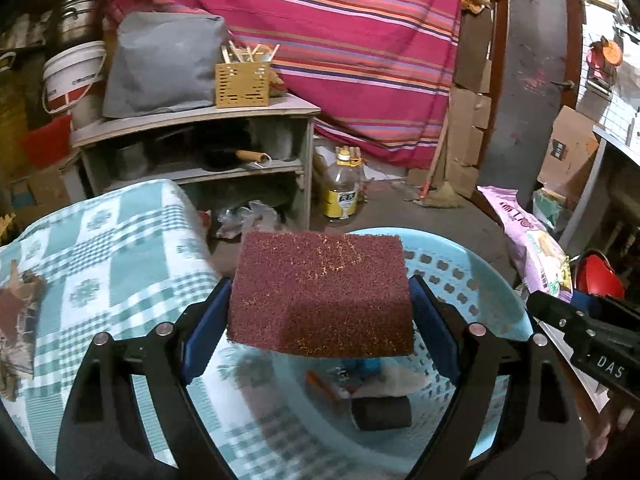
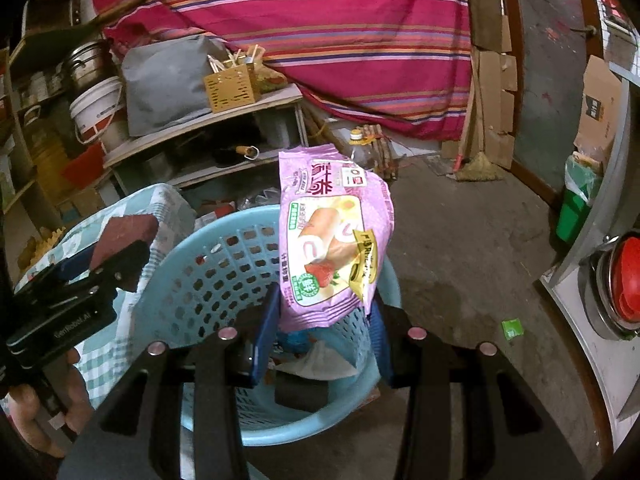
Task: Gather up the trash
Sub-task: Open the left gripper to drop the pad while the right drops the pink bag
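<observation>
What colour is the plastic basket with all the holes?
Light blue plastic basket, clearest in the right wrist view.

The rough rectangular scouring pad [image 1: 320, 296] is dark maroon, speckled with yellow flecks. The perforated plastic basket [image 1: 460, 276] is pale blue. The crinkled plastic snack wrapper [image 2: 332, 240] is lilac with a green badge, a gold band and a pictured red strawberry. The woven cloth on the table [image 1: 100, 248] is checked teal and white. The hanging striped fabric [image 1: 340, 40] is magenta with orange, purple and pink lines. A dark roll in the basket [image 1: 380, 414] looks black, perhaps grey.
</observation>
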`<state>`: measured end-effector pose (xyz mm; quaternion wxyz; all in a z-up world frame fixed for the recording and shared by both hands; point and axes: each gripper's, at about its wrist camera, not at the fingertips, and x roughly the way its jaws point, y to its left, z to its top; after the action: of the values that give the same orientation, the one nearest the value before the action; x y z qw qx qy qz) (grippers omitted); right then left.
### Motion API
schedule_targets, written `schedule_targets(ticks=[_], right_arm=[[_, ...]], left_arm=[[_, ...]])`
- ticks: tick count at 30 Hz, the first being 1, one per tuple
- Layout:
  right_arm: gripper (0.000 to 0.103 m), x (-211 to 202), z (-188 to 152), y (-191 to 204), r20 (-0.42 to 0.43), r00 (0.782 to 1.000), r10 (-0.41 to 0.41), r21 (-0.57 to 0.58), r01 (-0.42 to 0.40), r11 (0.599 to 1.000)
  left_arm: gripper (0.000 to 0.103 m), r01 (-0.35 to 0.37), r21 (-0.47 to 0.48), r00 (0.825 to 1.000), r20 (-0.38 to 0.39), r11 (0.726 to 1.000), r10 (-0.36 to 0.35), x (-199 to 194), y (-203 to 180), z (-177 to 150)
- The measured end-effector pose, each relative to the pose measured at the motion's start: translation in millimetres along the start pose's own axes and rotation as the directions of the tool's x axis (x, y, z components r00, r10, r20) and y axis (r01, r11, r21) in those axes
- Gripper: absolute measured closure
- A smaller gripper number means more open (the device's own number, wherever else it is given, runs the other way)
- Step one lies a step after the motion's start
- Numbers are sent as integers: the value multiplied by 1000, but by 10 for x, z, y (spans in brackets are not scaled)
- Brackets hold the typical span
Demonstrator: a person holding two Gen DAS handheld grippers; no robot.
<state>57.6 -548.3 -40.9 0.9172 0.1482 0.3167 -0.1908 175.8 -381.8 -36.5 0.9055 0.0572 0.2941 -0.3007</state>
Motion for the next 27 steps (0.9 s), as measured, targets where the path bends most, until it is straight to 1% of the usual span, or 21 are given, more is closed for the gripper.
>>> schedule_targets(ticks=[2,4,6,8,13,22,24,26,27], right_arm=[[61,4,-6,-43,-2,1000,-3,9,3,1000],[61,6,-5,-72,-3,1000,-3,16,3,1000],[61,10,-2,-86,-4,1000,-3,17,3,1000],[61,11,-4,-90,-4,1000,-3,15,3,1000],[61,34,-7,-51,-9,1000,2,3,-2,1000],[61,148,1,238,-38,999,34,-35,-36,999],[59,180,-7,303,-47,998,41,-41,-43,998],[46,220,-17,365,-62,997,43,-50,-47,998],[36,241,-25,397,-63,997,41,-53,-44,998]], left_arm=[[19,10,-3,1000,-7,1000,-10,24,-20,-1],[16,28,-14,999,-20,1000,-28,53,-13,5],[11,34,-32,999,-23,999,-34,61,4,12],[9,41,-35,999,-30,999,-42,61,13,12],[9,-15,-16,1000,-9,1000,15,-29,60,-5],[6,-112,-77,993,24,991,114,-292,474,16],[6,-129,-88,991,24,988,131,-338,568,13],[6,-148,-99,988,24,984,151,-395,674,9],[6,-157,-103,987,24,982,160,-423,724,10]])
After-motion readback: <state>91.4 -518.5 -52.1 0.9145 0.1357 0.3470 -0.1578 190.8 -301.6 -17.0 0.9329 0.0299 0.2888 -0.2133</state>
